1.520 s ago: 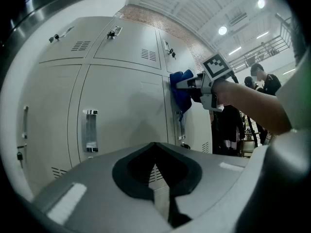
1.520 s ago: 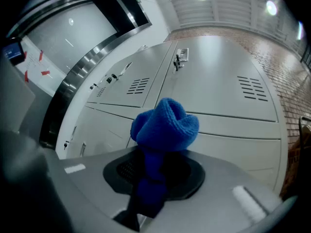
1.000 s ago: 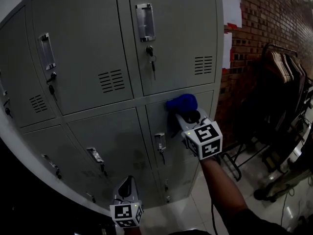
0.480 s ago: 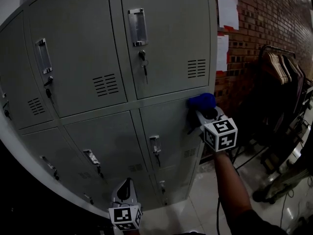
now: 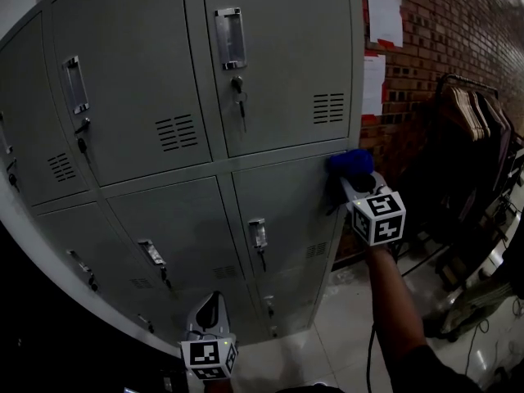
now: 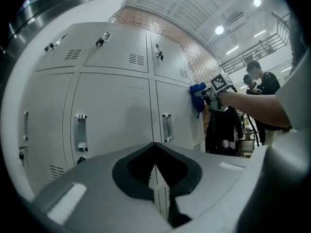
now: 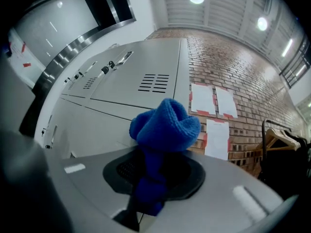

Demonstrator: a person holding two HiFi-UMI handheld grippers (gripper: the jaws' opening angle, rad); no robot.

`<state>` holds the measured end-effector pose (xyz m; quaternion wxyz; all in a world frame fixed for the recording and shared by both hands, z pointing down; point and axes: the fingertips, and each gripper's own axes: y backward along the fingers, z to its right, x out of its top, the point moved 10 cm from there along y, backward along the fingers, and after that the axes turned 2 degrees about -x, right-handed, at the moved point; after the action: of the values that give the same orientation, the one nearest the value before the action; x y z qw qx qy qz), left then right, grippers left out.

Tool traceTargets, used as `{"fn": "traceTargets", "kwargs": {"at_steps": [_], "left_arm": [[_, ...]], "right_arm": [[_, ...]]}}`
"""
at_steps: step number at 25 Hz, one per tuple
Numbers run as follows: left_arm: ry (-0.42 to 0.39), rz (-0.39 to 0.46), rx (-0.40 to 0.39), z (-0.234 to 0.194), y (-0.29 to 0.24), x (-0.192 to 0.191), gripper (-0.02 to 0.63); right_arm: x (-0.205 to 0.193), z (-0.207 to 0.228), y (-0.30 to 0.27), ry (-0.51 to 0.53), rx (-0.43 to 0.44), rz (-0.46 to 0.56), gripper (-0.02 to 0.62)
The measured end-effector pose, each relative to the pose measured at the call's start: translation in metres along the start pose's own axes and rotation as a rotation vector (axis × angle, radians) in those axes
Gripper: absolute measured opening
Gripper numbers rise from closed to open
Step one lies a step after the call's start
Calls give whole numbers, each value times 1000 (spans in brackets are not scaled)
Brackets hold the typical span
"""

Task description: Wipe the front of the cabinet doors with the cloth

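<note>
A bank of grey metal cabinet doors fills the head view, each with a handle and a key lock. My right gripper is shut on a bunched blue knitted cloth, which presses against the top right corner of a lower door at the cabinet's right edge. In the right gripper view the cloth bulges out above the closed jaws. The left gripper hangs low in front of the bottom doors, shut and holding nothing. From the left gripper view the cloth shows far off at the right.
A brick wall with paper sheets stands right of the cabinet. A rack with hangers and dark clothes is beyond it, above a tiled floor. Two people stand in the distance in the left gripper view.
My right gripper slid the blue cloth rightward along the top of the lower door to the cabinet's right edge. The left gripper stayed low.
</note>
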<state>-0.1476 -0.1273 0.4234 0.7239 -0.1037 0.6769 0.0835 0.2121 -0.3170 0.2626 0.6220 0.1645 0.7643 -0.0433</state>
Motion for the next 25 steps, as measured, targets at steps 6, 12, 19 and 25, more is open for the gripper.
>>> {"fn": "traceTargets", "kwargs": {"at_steps": [6,12,19,25], "left_arm": [[6,-15,15,-1,5,-4,14],[5,-25,31,-8,13,-5,14],[9,-31,61,-22,23,-7,14],[12,-18,86,-34,29,-5,14]], "right_arm": [[11,-48,15,-3,101,64,100],[1,-116,3,-42,248,44,100],[-4,-193,-15,-17,387,13,101],[-10,-206,-26,-1,392,-12,99]]}}
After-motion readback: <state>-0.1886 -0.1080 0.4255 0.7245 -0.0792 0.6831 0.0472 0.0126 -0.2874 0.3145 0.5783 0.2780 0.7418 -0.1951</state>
